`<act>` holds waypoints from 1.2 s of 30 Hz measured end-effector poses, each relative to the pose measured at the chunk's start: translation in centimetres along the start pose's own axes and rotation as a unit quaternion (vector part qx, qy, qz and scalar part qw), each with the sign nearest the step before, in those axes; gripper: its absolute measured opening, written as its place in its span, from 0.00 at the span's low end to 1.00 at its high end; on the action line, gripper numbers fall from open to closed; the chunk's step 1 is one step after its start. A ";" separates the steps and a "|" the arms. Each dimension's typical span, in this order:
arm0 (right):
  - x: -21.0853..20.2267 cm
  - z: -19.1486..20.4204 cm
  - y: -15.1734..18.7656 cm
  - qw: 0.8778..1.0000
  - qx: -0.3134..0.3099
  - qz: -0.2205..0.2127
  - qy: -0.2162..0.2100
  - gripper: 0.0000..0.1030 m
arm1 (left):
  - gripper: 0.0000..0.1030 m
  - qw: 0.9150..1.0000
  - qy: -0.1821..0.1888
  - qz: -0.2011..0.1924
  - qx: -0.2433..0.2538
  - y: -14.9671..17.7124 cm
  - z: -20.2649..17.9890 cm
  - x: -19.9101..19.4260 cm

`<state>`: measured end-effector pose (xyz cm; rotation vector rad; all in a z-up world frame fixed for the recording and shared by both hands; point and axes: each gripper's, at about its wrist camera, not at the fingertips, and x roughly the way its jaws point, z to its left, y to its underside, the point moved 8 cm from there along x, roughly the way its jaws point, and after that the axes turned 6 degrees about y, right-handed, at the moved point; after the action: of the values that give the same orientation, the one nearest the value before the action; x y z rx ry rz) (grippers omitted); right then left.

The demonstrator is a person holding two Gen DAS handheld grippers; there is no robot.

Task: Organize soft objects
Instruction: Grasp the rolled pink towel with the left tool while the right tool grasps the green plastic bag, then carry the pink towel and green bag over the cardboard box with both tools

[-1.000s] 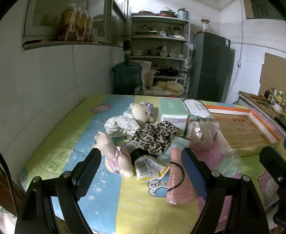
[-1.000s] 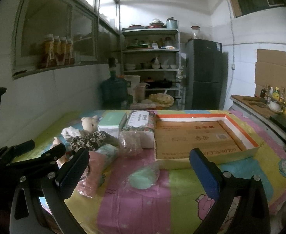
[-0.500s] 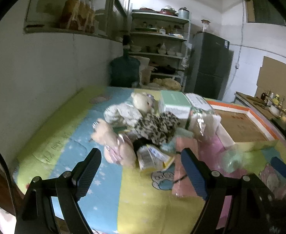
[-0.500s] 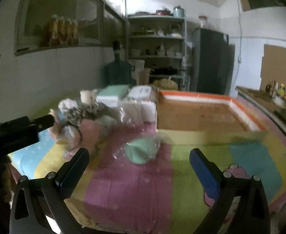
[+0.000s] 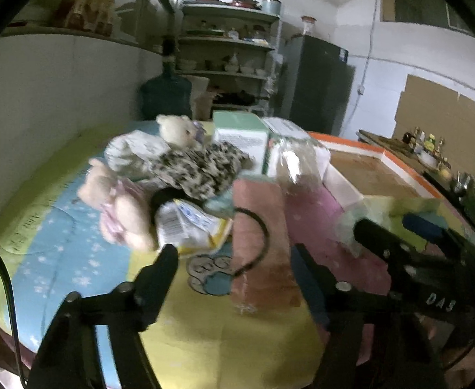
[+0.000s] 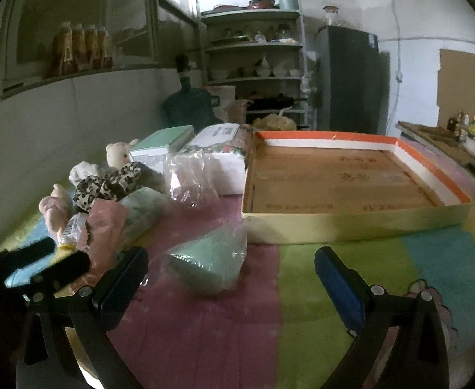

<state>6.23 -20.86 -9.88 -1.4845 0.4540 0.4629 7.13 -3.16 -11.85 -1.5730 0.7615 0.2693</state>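
Note:
A heap of soft things lies on the colourful table cover: a pink plush toy [image 5: 120,214], a cream teddy [image 5: 175,129], a leopard-print cloth [image 5: 198,168], a pink bagged cloth [image 5: 260,243] and a labelled packet [image 5: 188,227]. My left gripper [image 5: 234,269] is open and empty, just short of the pink bagged cloth. A green item in a clear bag [image 6: 211,262] lies in front of my right gripper [image 6: 231,275], which is open and empty. The shallow cardboard box [image 6: 350,217] with an orange rim stands at the right.
A green box [image 6: 162,142], a tissue pack [image 6: 218,139] and a crumpled clear bag [image 6: 192,178] sit behind the heap. A wall runs along the left. A water jug [image 6: 188,103], shelves and a dark fridge [image 6: 350,77] stand beyond the table.
Both grippers have moved forward and lower towards the table. The left one has closed in on the pink bagged cloth, the right one on the green bagged item. Nothing was taken hold of.

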 end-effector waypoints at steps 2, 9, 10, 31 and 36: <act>0.5 0.0 0.0 1.000 0.005 0.005 -0.009 0.99 | 0.51 1.000 0.009 0.015 0.000 0.5 -0.2 0.9; 1.0 1.2 0.7 0.996 0.010 0.033 -0.086 0.54 | 0.19 0.999 0.031 0.015 0.033 0.5 -2.1 1.6; 0.9 1.1 0.8 0.996 0.011 0.033 -0.084 0.53 | 0.18 0.999 0.034 0.015 0.033 0.5 -2.2 1.7; -6.1 -4.2 -5.0 0.995 0.031 -0.062 -0.070 0.47 | 0.13 0.994 0.070 -0.064 0.046 -5.9 -6.4 -2.0; -7.1 -8.7 -6.7 0.996 0.032 -0.081 -0.032 0.47 | 0.13 0.991 0.093 -0.078 0.060 -8.7 -10.2 -1.6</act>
<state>3.94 -29.89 -0.69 -1.4278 0.2927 0.3617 8.56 -12.56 -2.30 -1.5470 0.7787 -0.0391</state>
